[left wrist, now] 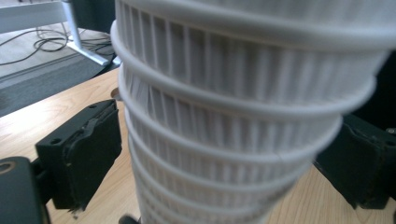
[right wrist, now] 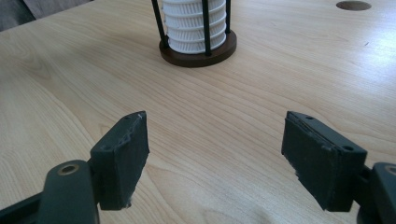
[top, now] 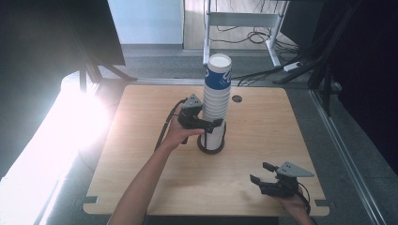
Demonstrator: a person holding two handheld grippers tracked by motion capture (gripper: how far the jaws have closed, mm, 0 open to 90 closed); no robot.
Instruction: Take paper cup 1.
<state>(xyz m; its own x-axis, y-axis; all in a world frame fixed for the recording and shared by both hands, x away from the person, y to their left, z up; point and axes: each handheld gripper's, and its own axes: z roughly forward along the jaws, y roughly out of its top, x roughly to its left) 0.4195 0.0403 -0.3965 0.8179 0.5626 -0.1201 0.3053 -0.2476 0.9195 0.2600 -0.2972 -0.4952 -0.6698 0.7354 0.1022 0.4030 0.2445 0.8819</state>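
Left gripper [top: 212,125] straddles cup stack [top: 216,105], jaws spread, pads clear of ribs; I judge grasp pending. Right gripper [top: 263,172] near right, released, idle.

The bench [right wrist: 233,140] is pale wood with a smooth, matt grain; the stacked cups [left wrist: 233,116] look like ribbed white paper. Their stand [right wrist: 198,53] has a dark wooden base and thin black metal rods; the tongs' pads [right wrist: 123,158] are matt black, rough-edged.

Our left gripper [top: 217,127] reaches forward on an outstretched forearm, jaws spread wide and level. Our right gripper [top: 263,172] sits low at the near edge, jaws parted, nothing between them.
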